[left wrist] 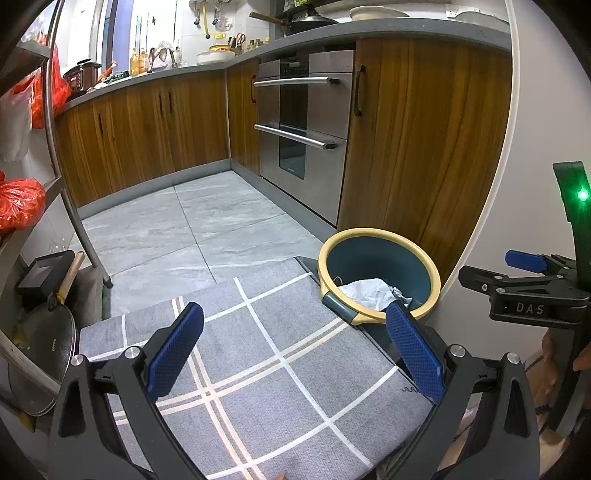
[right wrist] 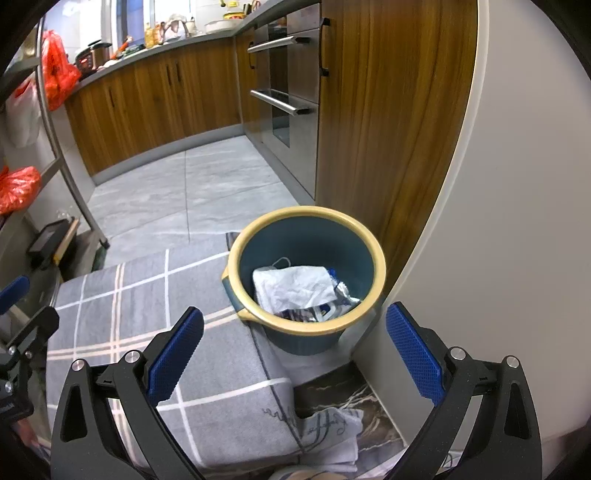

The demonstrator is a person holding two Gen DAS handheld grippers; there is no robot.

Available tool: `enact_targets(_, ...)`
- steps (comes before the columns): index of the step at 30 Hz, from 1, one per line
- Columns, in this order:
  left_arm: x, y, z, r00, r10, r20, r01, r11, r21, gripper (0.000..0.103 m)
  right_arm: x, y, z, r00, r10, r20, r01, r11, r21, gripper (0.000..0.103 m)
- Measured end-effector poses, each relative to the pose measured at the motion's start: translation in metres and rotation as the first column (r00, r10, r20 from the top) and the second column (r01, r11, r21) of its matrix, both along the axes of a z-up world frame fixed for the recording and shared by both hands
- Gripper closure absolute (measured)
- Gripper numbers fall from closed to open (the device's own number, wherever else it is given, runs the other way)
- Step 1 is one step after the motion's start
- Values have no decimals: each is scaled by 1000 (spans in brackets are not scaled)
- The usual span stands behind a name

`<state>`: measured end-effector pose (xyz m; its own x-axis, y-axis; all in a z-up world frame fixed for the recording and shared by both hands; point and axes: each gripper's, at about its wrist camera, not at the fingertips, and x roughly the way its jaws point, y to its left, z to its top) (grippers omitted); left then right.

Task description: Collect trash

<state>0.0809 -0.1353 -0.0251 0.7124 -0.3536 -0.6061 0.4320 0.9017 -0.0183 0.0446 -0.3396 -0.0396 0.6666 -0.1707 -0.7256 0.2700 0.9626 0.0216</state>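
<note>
The blue trash bin (right wrist: 308, 280) with a yellow rim stands on the floor beside the grey checked mat (right wrist: 147, 314), holding crumpled white paper (right wrist: 295, 288) and foil scraps. Both the left gripper (left wrist: 295, 354) and right gripper (right wrist: 295, 354) gape wide, empty. Only the left wrist view shows the bench (left wrist: 332, 29) top with pans; only the right shows the bin's bottom.

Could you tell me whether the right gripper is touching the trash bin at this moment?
Apart. The right wrist view shows the right gripper with open jaws nearer the camera than the trash bin, grey mat visible between them.
</note>
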Motion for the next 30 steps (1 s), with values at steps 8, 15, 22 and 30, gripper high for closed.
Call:
enact_targets(8, -2, 0, 0, 1000, 0, 6, 0, 1000, 1, 6, 1, -1, -1, 1000, 1, -1, -1, 1000, 0, 5)
enact_targets(15, -3, 2, 0, 1000, -7, 4, 7, 1000, -5, 6, 1, 0, 0, 1000, -1, -2, 1, 1000, 0, 5)
enact_targets(22, -4, 4, 3, 1000, -8, 22, 8, 1000, -13, 6, 1, -1, 0, 1000, 0, -1, 0, 1000, -1, 5)
enact_targets(30, -4, 1, 0, 999, -34, 11, 34, 999, 23, 6, 1, -1, 0, 1000, 1, -1, -1, 1000, 0, 5)
